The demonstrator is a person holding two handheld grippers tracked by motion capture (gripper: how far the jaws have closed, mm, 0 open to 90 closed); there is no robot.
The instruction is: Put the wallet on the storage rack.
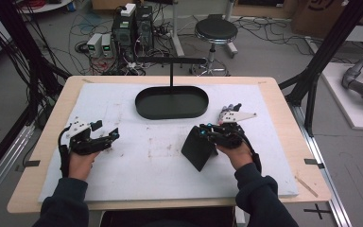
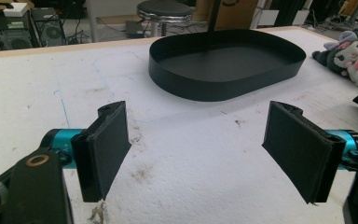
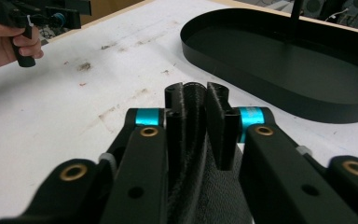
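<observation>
A black cloth (image 1: 198, 150) hangs from my right gripper (image 1: 204, 129), its lower edge down on the white mat right of centre. In the right gripper view the gripper (image 3: 196, 93) is shut, with the ribbed black cloth (image 3: 192, 154) pinched between its jaws. Over at the mat's left, my left gripper (image 1: 106, 130) is held low and apart from the cloth. Its jaws stand wide open in the left gripper view (image 2: 196, 154) with only bare mat between them. A black oval tray (image 1: 144, 108) with an upright T-shaped stand (image 1: 171, 60) sits at the back centre.
A small plush toy (image 1: 230, 113) lies just behind my right hand, and it appears again as the plush toy (image 2: 352, 56) right of the tray (image 2: 223, 86). The white foam mat (image 1: 137, 161) covers the wooden table (image 1: 283, 109). A stool and cables are beyond it.
</observation>
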